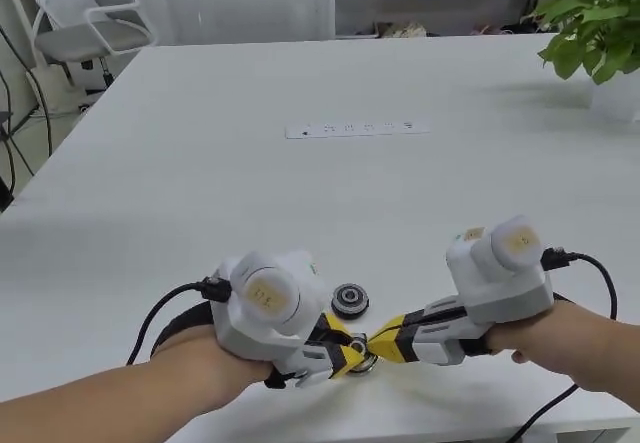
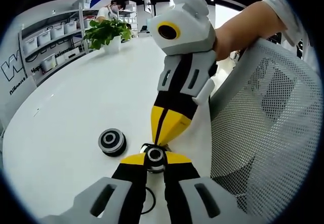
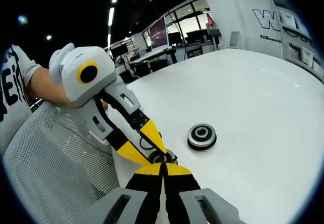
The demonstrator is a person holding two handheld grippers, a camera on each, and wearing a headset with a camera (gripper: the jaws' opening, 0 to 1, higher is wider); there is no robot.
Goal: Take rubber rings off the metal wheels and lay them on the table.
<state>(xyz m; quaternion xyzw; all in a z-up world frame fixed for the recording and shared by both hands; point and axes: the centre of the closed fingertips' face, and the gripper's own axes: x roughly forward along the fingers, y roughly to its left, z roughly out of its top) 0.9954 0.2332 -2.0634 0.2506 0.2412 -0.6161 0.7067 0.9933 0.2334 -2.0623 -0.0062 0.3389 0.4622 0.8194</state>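
white table (image 1: 300, 213), one wheel (image 3: 162, 158) held at its near edge.
left gripper (image 2: 154, 159) clamps the wheel; right gripper (image 3: 163, 167) has jaws pressed together at its rim, whatever they pinch hidden. second wheel (image 1: 350, 299) lies just beyond.

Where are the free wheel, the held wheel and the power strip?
free wheel (image 1: 350, 300), head view, on its round top face.
held wheel (image 2: 155, 157), left gripper view, on its centre hub.
power strip (image 1: 357, 129), head view, midway along its top face.
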